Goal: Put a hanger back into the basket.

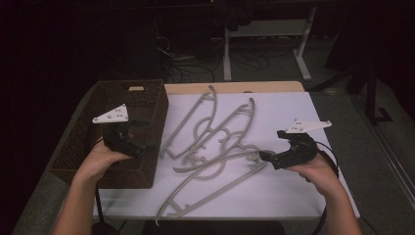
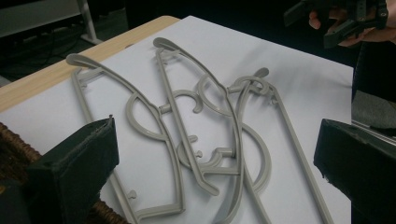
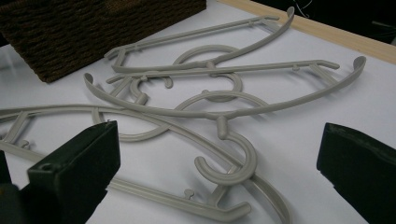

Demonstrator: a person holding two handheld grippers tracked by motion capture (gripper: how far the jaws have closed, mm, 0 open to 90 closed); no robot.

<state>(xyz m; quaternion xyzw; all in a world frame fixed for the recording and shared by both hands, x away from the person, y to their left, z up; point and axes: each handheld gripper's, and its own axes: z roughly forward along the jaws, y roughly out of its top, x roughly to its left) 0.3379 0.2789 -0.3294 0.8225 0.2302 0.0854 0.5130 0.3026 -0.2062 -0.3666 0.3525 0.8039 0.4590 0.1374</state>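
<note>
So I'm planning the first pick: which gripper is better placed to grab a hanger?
Right, probably. The right gripper hovers open beside the nearest grey hanger, its hook just ahead of the jaws. The left gripper is open over the wicker basket.

I see three grey plastic hangers (image 1: 215, 142) lying flat and overlapping, hooks tangled together, mid-surface on white, just right of the wicker basket (image 1: 142, 100).
</note>
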